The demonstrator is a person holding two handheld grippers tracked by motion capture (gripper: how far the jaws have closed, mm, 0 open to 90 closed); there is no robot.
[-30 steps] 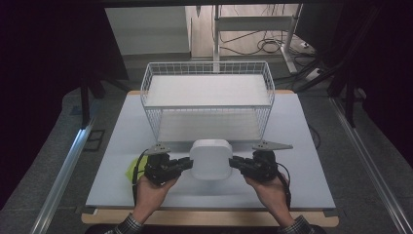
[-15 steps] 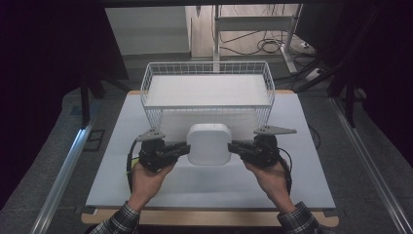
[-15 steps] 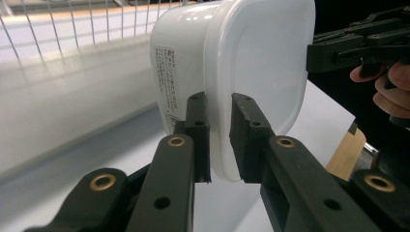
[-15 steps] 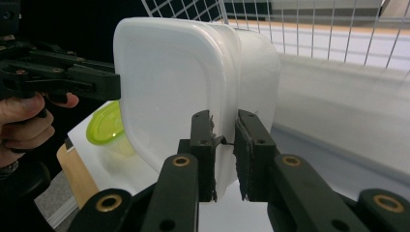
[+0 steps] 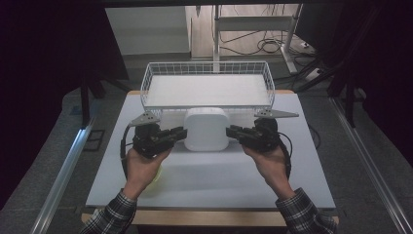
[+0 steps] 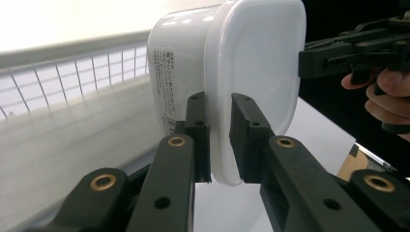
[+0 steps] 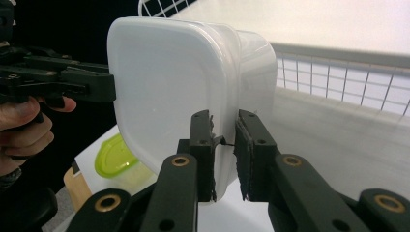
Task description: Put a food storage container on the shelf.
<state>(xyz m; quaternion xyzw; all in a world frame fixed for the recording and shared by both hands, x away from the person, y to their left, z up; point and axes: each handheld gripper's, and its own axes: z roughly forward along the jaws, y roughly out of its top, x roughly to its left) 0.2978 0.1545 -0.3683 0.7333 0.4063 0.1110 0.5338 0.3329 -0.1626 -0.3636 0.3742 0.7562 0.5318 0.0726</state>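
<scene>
A white lidded plastic container (image 5: 206, 129) hangs in the air just in front of a white wire basket (image 5: 151, 83), carried between both grippers. My left gripper (image 5: 181, 134) is shut on the lid rim at the container's left side, with the rim (image 6: 220, 145) pinched between its pads (image 6: 198, 125). On the opposite side my right gripper (image 5: 230, 131) is shut on the rim as well, its pads (image 7: 249, 140) pressing the edge of the container (image 7: 159, 82). The container is tilted with its lid facing the person.
The wire basket (image 7: 338, 77) stands at the far end of the white tabletop (image 5: 214, 180), its bottom bare. A yellow-green lid (image 7: 113, 157) lies on the table near the left hand. Dark floor, rails and cables surround the table.
Both hands have risen and moved away from the person with the container between them, from low near the table's middle up to the basket's front wall.
</scene>
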